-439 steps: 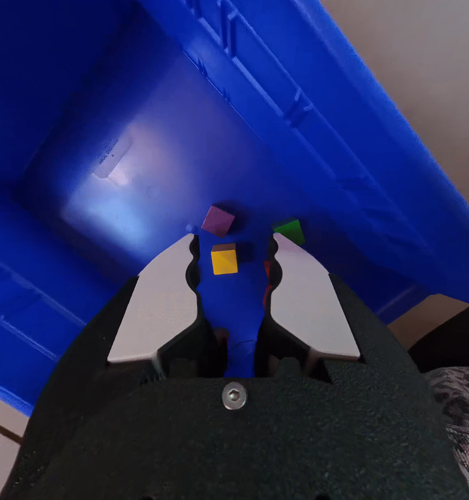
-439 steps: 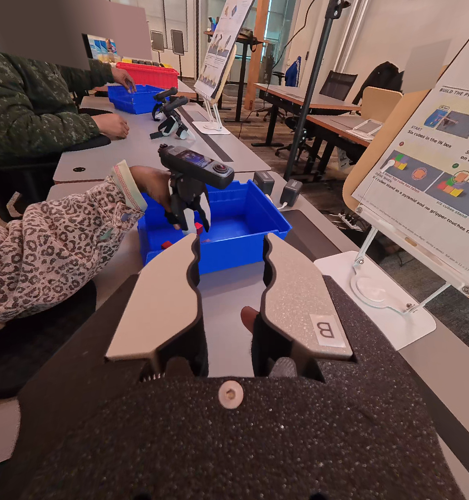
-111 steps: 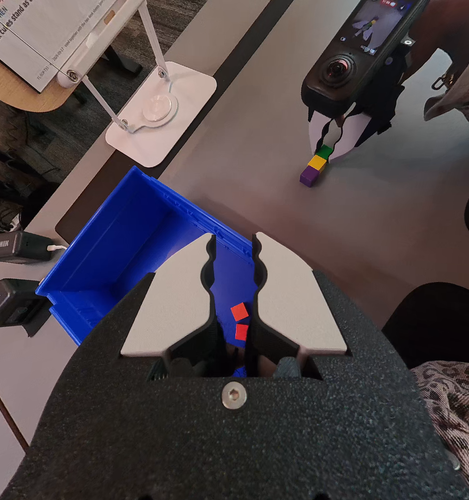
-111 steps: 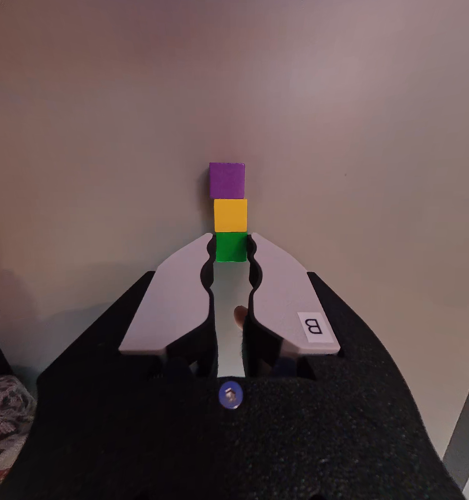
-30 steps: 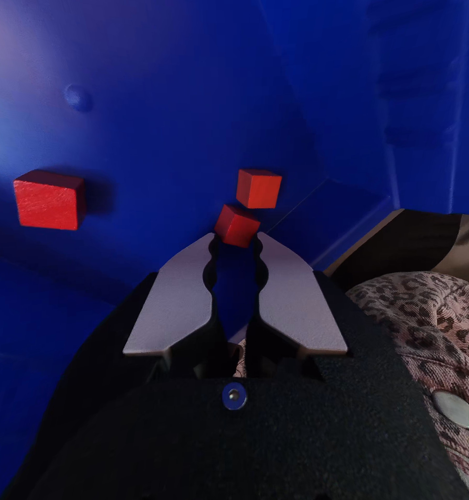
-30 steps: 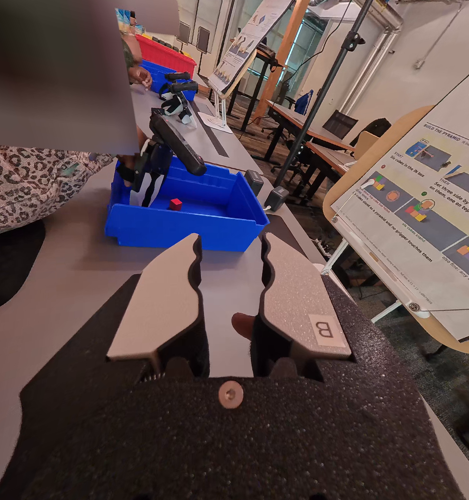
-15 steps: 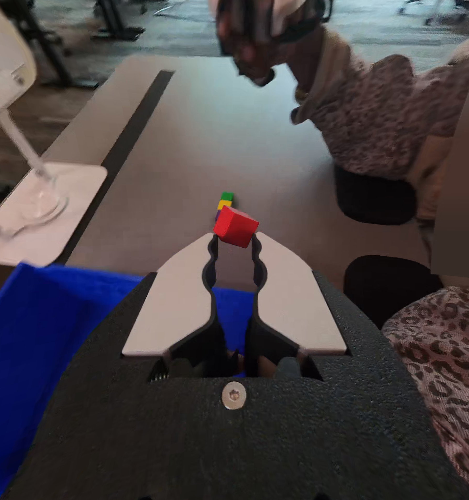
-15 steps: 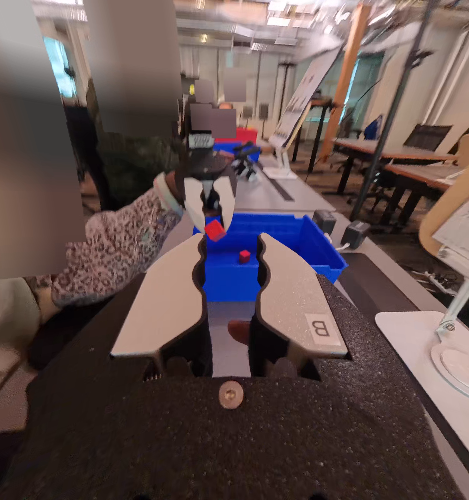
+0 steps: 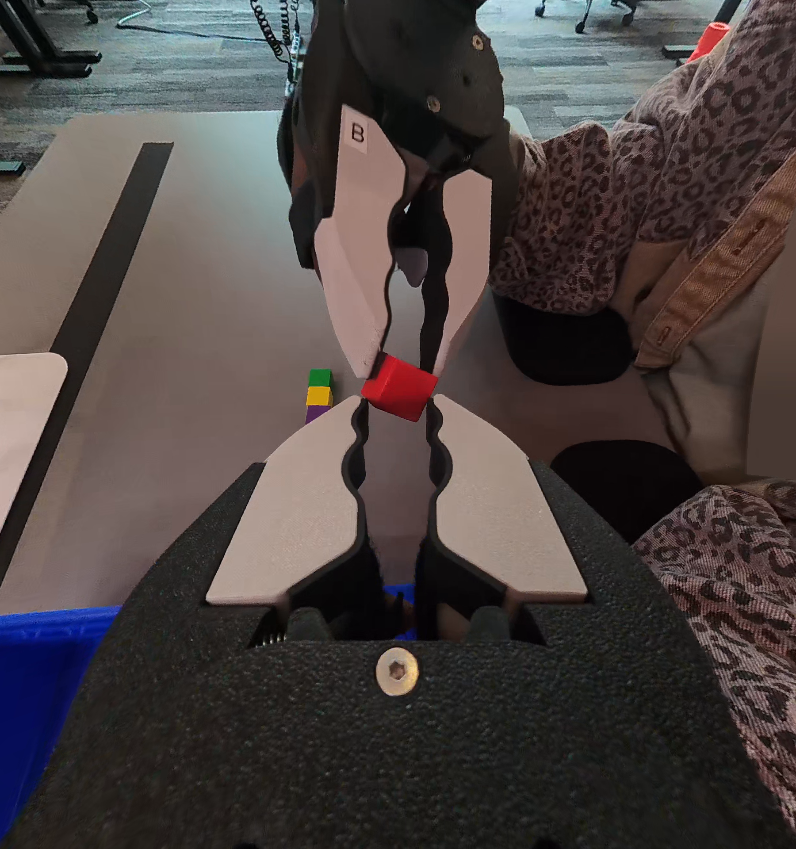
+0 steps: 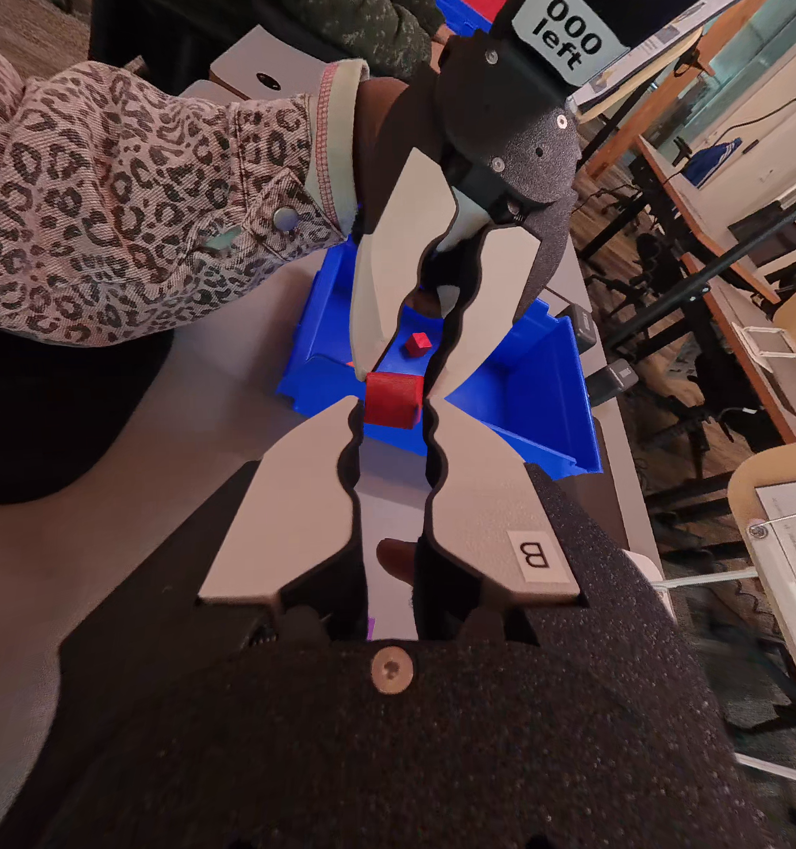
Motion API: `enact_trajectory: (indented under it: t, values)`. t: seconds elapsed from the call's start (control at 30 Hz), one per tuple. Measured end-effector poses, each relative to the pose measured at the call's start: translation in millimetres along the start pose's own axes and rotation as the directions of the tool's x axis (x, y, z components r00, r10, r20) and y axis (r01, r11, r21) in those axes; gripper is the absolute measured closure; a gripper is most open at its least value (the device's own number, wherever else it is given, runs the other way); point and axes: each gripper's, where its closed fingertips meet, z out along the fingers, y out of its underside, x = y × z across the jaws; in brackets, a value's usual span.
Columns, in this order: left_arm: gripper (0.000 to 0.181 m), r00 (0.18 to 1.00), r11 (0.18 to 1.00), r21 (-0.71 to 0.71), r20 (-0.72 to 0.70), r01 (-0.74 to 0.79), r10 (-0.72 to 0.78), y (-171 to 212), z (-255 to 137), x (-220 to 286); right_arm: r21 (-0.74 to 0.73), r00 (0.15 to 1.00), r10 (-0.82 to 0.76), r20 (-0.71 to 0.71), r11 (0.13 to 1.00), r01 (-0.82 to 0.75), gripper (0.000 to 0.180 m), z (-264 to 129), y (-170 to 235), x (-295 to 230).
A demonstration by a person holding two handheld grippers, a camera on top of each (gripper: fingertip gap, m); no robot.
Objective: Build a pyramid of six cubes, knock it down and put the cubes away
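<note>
Both grippers are built alike: a coarse, grainy black body with one hex screw at its centre, and two flat pale-grey fingers whose inner edges are cut in a wavy profile and lined with black. They meet tip to tip in the air above the smooth grey table [image 9: 194, 285], and between them sits a small red cube [image 9: 398, 393], matte, sharp-edged and tilted on one corner. The left gripper [image 9: 395, 404] has its jaws closed in on the cube, a fingertip pressed to each side face at the very ends of the fingers, the rest of the slot behind it empty. The right gripper [image 10: 394, 404] comes at the same cube from the opposite side; its fingertips [image 9: 368, 358] touch or nearly touch the cube's top edges, jaws narrowed around it, though I cannot tell whether they actually clamp it or only frame it. One of its fingers carries a small white sticker. Behind the pair stands an open blue plastic bin [image 10: 534, 395] with ribbed walls, and a second red cube [image 10: 418, 343] lies loose on its floor. On the table farther off, a green cube [image 9: 320, 377], a yellow cube [image 9: 319, 396] and a purple cube [image 9: 314, 413] lie in one straight touching row. A leopard-print denim sleeve [image 10: 125, 202] with a metal snap covers the arm behind the left gripper
</note>
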Motion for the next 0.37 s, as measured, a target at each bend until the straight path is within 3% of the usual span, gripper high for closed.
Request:
enact_trajectory:
  t: [0.23,0.3,0.37]
  values:
    - [0.152,0.999,0.999,-0.031,0.036,0.037,-0.036,3,-3,-3,0.012,1.000,0.013,0.001,1.000,-0.013,0.158,1,0,1]
    - [0.136,0.982,0.993,-0.067,0.166,0.101,-0.089,11,-16,-15,-0.016,0.999,0.035,-0.011,0.999,-0.036,0.158,-4,7,6]
    - [0.136,0.893,0.965,-0.086,0.408,0.246,-0.191,30,-49,-38,-0.070,0.997,0.071,-0.033,0.995,-0.073,0.158,-13,21,12]
